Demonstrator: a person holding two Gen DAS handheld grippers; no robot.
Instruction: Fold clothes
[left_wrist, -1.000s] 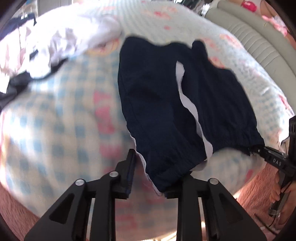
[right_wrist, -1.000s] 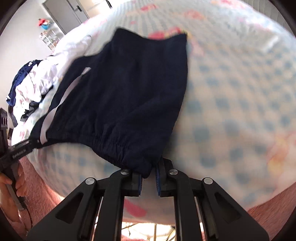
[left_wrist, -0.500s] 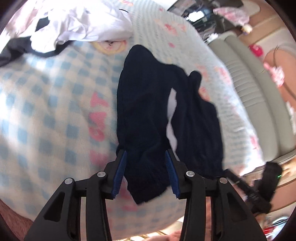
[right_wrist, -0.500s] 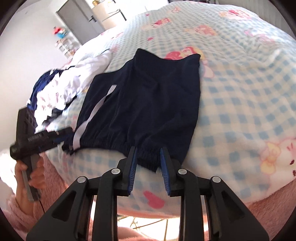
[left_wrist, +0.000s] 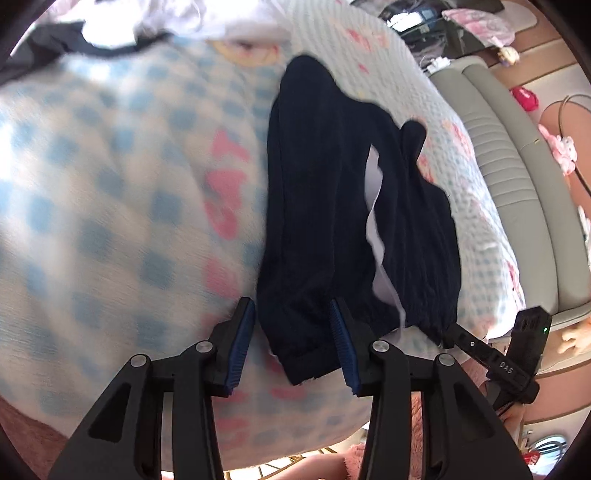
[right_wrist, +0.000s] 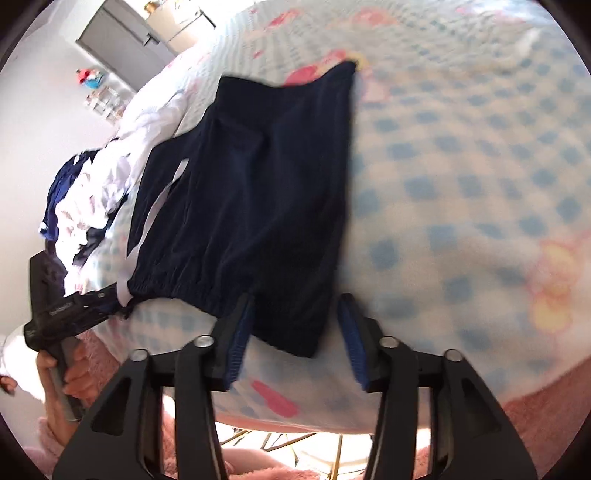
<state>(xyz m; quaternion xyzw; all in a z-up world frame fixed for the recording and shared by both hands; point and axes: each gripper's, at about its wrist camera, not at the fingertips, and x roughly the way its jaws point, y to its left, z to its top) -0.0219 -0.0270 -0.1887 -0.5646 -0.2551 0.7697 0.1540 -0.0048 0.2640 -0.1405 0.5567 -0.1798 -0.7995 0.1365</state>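
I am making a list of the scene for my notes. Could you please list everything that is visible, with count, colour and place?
shorts: one, navy with a white side stripe, flat on the blanket, waistband at the near edge
blanket: one, white with blue checks and pink cartoon prints, covering the bed
clothes pile: one heap, white and navy, far side of the bed beyond the shorts
headboard: one, grey padded, beside the bed in the left view
cabinet: one, grey, at the far wall in the right view
left gripper: black, blue-padded fingers open around a waistband corner
right gripper: black, blue-padded fingers open around the other corner
hand: one, holding the left gripper's handle
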